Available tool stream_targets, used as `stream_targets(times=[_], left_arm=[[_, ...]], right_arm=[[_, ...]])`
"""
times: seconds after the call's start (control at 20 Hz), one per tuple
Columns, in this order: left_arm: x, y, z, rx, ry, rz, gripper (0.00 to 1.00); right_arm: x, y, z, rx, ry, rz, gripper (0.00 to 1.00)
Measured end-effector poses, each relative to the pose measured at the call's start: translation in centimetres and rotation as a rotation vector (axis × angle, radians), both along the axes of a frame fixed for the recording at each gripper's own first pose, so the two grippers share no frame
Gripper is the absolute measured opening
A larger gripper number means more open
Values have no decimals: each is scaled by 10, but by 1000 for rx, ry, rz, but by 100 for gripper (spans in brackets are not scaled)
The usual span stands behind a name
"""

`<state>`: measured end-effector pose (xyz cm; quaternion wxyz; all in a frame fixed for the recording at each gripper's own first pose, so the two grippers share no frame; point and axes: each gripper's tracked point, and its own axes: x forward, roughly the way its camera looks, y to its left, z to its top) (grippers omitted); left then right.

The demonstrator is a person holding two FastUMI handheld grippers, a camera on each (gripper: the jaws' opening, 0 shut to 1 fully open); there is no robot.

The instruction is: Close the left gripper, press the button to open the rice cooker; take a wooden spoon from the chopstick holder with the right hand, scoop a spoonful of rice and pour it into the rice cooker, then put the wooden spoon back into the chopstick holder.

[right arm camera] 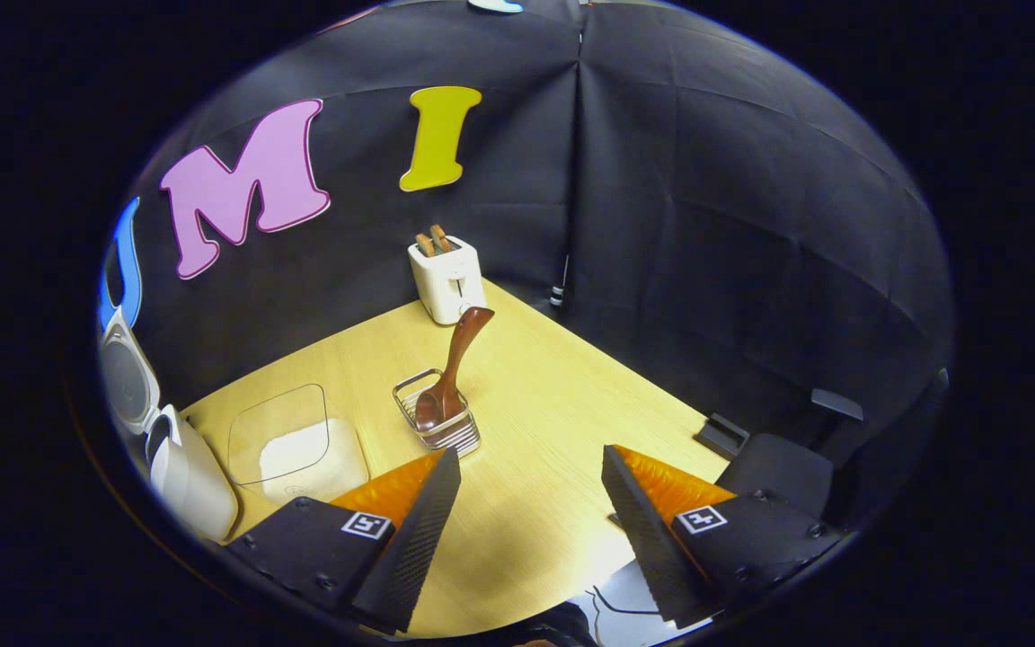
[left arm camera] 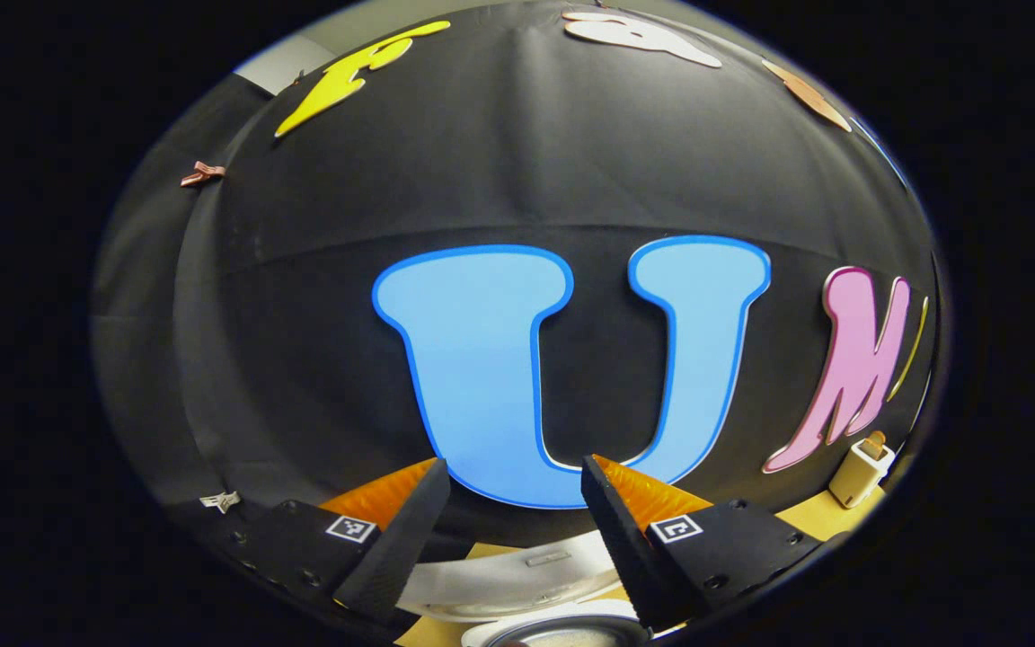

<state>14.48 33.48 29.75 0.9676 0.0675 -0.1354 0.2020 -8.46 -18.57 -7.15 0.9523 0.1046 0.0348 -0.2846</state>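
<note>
In the right gripper view a brown wooden spoon [right arm camera: 453, 364] stands bowl-down in a wire chopstick holder [right arm camera: 438, 429] mid-table. Left of it sits a clear square container of white rice [right arm camera: 295, 445]. The white rice cooker [right arm camera: 192, 481] is at the far left with its lid [right arm camera: 127, 377] raised. My right gripper [right arm camera: 531, 454] is open and empty, hovering just short of the holder. My left gripper [left arm camera: 515, 467] is open and empty and faces the wall. Below its fingers lie the rice cooker's raised white lid [left arm camera: 517, 580] and the rim of its pot [left arm camera: 571, 633].
A white toaster [right arm camera: 447, 279] with bread slices stands at the far corner of the yellow wooden table [right arm camera: 553, 386]; it also appears at the right as the toaster [left arm camera: 859, 472]. Dark flat pieces [right arm camera: 722, 436] lie at the table's right edge.
</note>
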Motion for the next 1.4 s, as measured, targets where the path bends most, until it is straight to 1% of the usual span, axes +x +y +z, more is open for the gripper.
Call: stream_targets(times=[0.1, 0.25, 0.35, 0.4, 0.45, 0.6, 0.75, 0.85, 0.95, 1.0, 1.05, 1.1, 1.2, 1.3, 1.4], left_arm=[[18, 6, -9, 1, 35, 2, 95], [37, 4, -37, -42, 109, -20, 95], [42, 6, -51, -73, 157, -11, 95], [43, 5, -52, -83, 163, -8, 95], [43, 3, -52, -87, 159, -6, 97], [35, -5, -61, -124, 183, -2, 97], [24, -18, -74, -192, 210, -26, 97], [12, -29, -87, -236, 225, -42, 98], [-2, -44, -103, -253, 247, -56, 98], [-7, -51, -113, -257, 260, -61, 94], [-13, -59, -124, -264, 274, -66, 98], [-17, -67, -138, -280, 294, -70, 98], [-24, -86, -181, -337, 373, -80, 98], [-30, -97, -223, -384, 427, -73, 99], [-39, -105, -251, -368, 451, -61, 99]], right_arm=[[-9, 2, -3, 16, -15, -28, 99], [-15, -1, -10, 37, -14, -57, 99], [-13, -6, -8, 54, -32, -69, 99], [-9, -7, -9, 56, -34, -71, 99], [-6, -10, -10, 55, -29, -70, 99], [10, -7, -13, 65, -16, -38, 99], [29, 3, -11, 54, -14, 15, 99], [40, 5, -12, 30, 10, 50, 99], [49, 7, -11, 29, 18, 85, 99], [55, 6, -10, 33, 22, 101, 99], [58, 6, -11, 35, 24, 113, 99], [62, 3, -9, 30, 28, 126, 99], [66, -4, -7, 21, 33, 136, 99], [71, -9, -7, 24, 34, 150, 99], [72, -12, -10, 33, 41, 165, 99]])
